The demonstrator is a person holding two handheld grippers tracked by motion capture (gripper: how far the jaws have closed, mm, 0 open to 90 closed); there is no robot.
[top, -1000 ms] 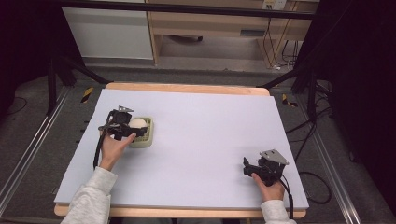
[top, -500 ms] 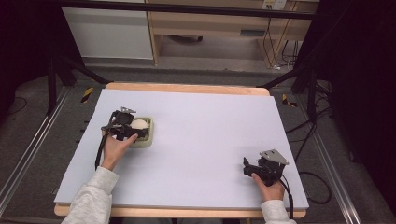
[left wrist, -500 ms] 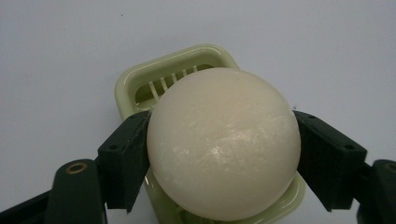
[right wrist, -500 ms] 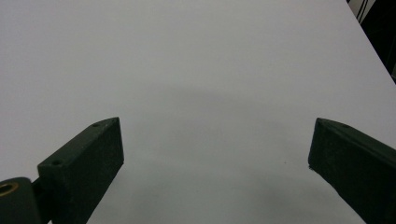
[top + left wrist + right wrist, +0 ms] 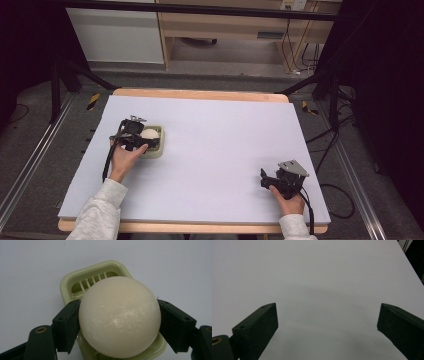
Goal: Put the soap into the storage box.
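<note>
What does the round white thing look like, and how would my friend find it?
Look at the left part of the pale table top, where the left gripper reaches in. Between its black jaws sits a smooth cream-white ball, over a light green slotted tray. It is the one round thing there.

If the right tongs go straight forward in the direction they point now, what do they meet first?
Nothing, as far as the pictures show. The right tongs stand open over the bare white table surface, and their own view shows no object ahead. The ball and green tray probably lie off that line.
</note>
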